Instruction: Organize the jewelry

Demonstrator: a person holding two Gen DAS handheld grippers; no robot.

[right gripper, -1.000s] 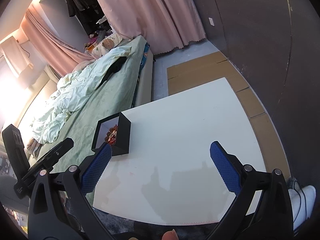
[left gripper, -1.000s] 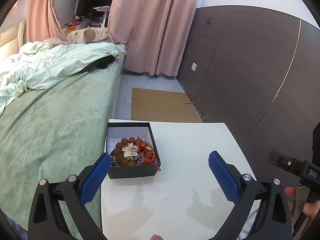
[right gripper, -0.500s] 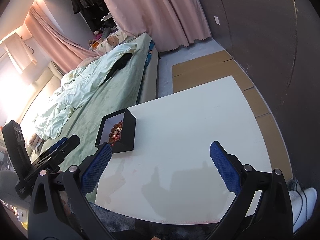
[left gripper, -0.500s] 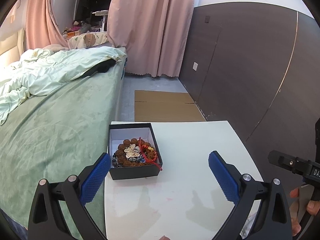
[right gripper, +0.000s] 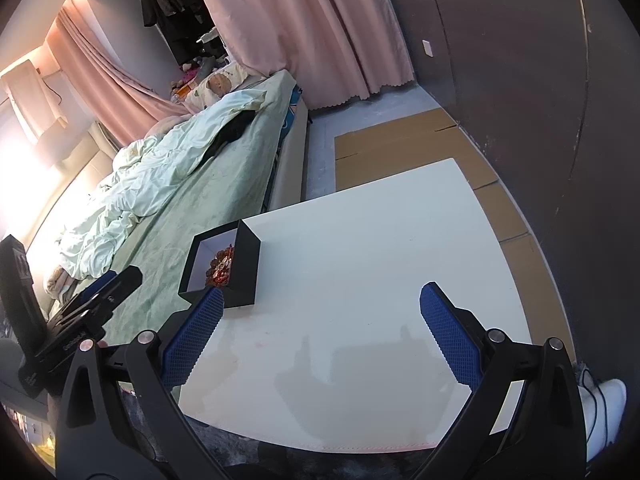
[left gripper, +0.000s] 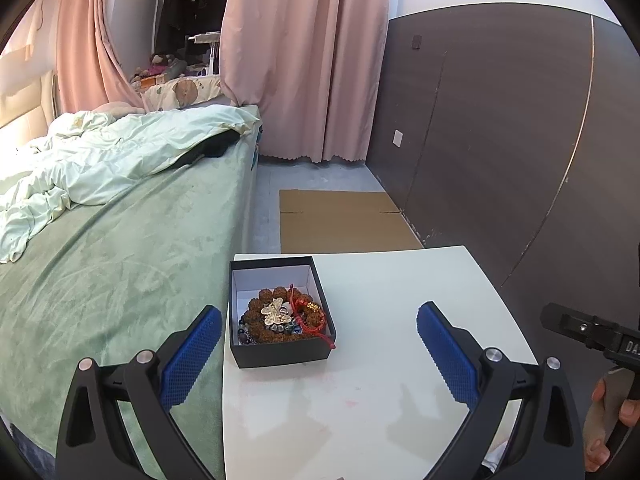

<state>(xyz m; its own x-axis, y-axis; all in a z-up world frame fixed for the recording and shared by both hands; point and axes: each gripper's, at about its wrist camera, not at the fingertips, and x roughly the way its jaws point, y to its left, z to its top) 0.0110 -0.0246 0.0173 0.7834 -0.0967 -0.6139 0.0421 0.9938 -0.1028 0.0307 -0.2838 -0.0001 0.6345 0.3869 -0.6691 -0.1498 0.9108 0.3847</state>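
A black box [left gripper: 280, 354] with a white inside stands at the left side of the white table [left gripper: 380, 380]. In it lies jewelry [left gripper: 282, 316]: a brown bead bracelet, a gold butterfly piece, a red cord that hangs over the front right corner, and dark beads. The box also shows in the right wrist view [right gripper: 246, 268]. My left gripper [left gripper: 319, 354] is open and empty, above the table just short of the box. My right gripper [right gripper: 319, 334] is open and empty over the table's near half, right of the box.
A bed with a green cover [left gripper: 112, 264] and pale duvet [left gripper: 104, 164] adjoins the table's left edge. Flat cardboard [left gripper: 344, 224] lies on the floor beyond the table. A dark wall panel [left gripper: 500, 140] runs along the right. Pink curtains [left gripper: 304, 60] hang at the back.
Both grippers have drawn back and risen a little, so the box and table look smaller and farther. The jaws stay open. The box has not moved.
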